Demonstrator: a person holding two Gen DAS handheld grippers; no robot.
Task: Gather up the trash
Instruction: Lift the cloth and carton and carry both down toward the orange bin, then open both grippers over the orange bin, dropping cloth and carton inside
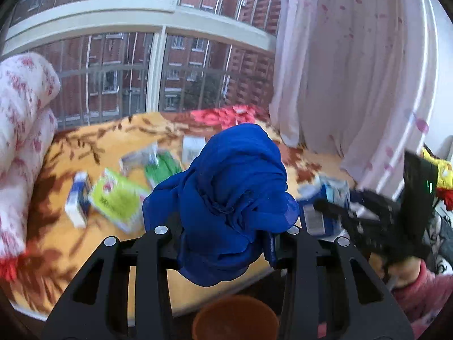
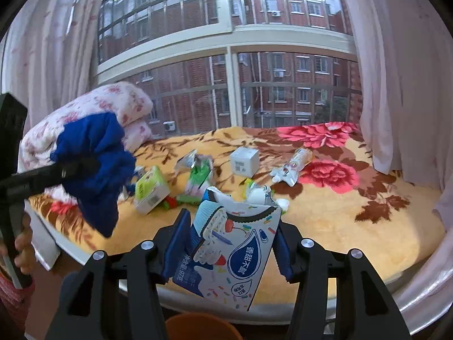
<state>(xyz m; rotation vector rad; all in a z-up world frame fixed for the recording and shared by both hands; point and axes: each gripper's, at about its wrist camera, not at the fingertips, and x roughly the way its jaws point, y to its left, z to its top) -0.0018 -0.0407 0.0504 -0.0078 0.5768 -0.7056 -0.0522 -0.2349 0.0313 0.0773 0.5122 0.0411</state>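
Note:
My left gripper [image 1: 226, 226] is shut on a bunched blue cloth [image 1: 232, 187], which drapes over and hides its fingertips. In the right wrist view it hangs at the left, above the bed's edge, with the blue cloth [image 2: 93, 170] around it. My right gripper [image 2: 230, 240] is shut on a torn blue-and-white snack packet [image 2: 240, 260], held upright over the near edge of the bed. On the floral blanket [image 2: 325, 226] lie a green box [image 2: 150, 189], a green wrapper [image 2: 198, 175], a white cube box [image 2: 244, 161], a squeezed tube [image 2: 291, 164] and crumpled white wrapping [image 2: 260, 195].
An orange-brown bin [image 2: 198, 325] stands below both grippers at the bed's near edge. A rolled pink-flowered quilt [image 2: 113, 104] lies at the bed's left end. Barred windows run behind the bed, with pale curtains [image 2: 402, 70] on both sides. A hand [image 2: 22, 249] grips the left handle.

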